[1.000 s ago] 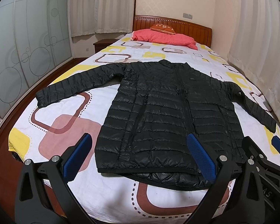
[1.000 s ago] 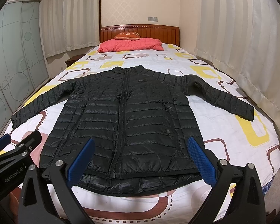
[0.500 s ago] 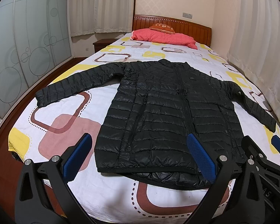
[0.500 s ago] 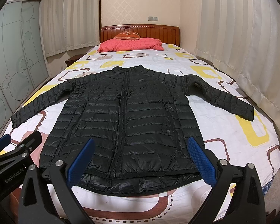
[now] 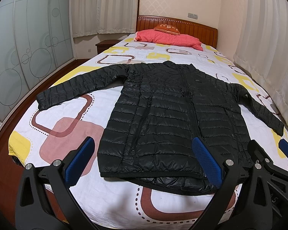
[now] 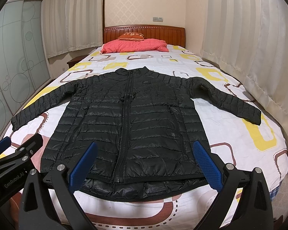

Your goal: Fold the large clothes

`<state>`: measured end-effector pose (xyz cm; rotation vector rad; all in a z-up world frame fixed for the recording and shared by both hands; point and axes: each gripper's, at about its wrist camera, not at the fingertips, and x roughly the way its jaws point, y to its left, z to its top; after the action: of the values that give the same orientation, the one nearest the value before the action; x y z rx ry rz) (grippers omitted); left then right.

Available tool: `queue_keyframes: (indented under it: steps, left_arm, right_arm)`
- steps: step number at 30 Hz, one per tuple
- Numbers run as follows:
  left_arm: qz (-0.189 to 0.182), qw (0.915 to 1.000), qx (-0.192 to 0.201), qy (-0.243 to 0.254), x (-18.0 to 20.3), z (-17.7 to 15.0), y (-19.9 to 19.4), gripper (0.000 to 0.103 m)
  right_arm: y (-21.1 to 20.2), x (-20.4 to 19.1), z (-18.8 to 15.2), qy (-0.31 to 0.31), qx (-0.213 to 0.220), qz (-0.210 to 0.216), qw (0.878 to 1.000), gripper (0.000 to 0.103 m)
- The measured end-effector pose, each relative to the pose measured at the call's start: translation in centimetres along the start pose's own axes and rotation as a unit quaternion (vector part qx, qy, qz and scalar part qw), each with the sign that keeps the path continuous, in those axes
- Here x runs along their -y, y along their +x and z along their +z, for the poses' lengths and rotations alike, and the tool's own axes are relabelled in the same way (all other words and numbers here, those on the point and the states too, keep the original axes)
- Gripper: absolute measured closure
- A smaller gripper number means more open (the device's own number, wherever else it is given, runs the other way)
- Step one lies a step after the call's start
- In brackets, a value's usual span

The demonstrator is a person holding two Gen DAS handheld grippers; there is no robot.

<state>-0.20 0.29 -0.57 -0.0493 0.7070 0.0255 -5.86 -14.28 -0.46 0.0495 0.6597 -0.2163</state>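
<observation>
A black quilted puffer jacket (image 5: 172,115) (image 6: 132,126) lies flat and zipped on the bed, front up, collar toward the headboard, both sleeves spread out to the sides. My left gripper (image 5: 144,163) hovers open above the bed's near edge, over the jacket's lower left hem, holding nothing. My right gripper (image 6: 144,164) also stands open, above the middle of the hem, with nothing in it. The right gripper (image 5: 266,163) shows at the right edge of the left wrist view, and the left gripper (image 6: 15,153) at the left edge of the right wrist view.
The bed sheet (image 5: 67,118) is white with yellow, pink and brown squares. A red pillow (image 6: 134,46) and orange cushion (image 6: 131,36) lie by the wooden headboard (image 6: 144,31). Curtains (image 6: 240,38) hang along the right; glass wardrobe doors (image 5: 19,48) and a nightstand (image 5: 103,45) stand left.
</observation>
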Motion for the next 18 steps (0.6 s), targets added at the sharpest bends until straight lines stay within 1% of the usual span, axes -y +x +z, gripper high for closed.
queue_keyframes:
  steps: [18]
  left_arm:
    - [-0.001, 1.0, -0.002, 0.0, 0.0, -0.23, 0.09, 0.002]
  right_arm:
    - [0.03, -0.14, 0.04, -0.001, -0.001, 0.0, 1.0, 0.005]
